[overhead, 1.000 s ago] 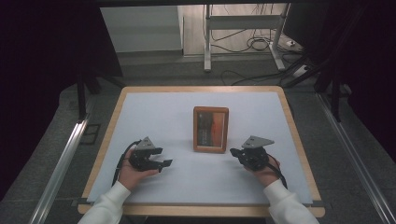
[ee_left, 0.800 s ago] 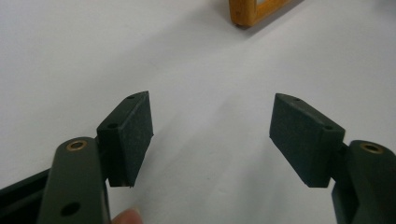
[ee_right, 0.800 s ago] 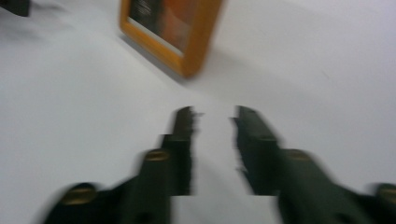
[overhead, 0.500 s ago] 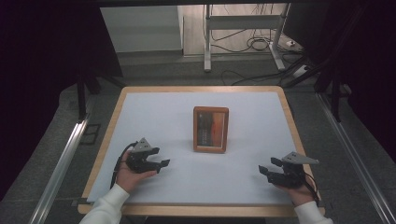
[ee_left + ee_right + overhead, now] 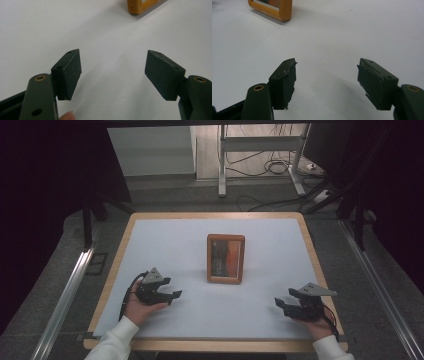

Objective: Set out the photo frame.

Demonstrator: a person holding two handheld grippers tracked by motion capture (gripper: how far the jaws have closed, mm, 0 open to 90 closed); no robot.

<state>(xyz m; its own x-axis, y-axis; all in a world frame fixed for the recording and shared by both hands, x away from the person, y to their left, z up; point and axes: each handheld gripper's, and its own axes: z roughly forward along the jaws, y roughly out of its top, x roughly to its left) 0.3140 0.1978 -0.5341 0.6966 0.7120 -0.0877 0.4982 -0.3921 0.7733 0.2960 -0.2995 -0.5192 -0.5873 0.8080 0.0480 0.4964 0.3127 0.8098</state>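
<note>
A small wooden-framed tray [image 5: 226, 258] with dark and orange pieces inside lies flat at the middle of the white table top [image 5: 200, 245]. My left gripper [image 5: 172, 295] rests low at the front left, open, jaws pointing right toward the tray's near side, nothing between them. In the left gripper view the tray's corner [image 5: 140, 5] sits at the top edge beyond my open left gripper [image 5: 113, 72]. My right gripper [image 5: 281, 306] sits at the front right corner, open, pointing left. The tray's corner [image 5: 278, 8] appears at the upper left of the right gripper view, far from my open right gripper [image 5: 327, 80].
The table has a wooden rim [image 5: 215, 215]. Metal rails [image 5: 65, 295] run along both sides on the floor. Behind the table stand a metal frame [image 5: 260, 150] and cables [image 5: 272, 167].
My right gripper has moved from beside the tray's lower right to the table's front right corner. The left gripper has barely shifted.
</note>
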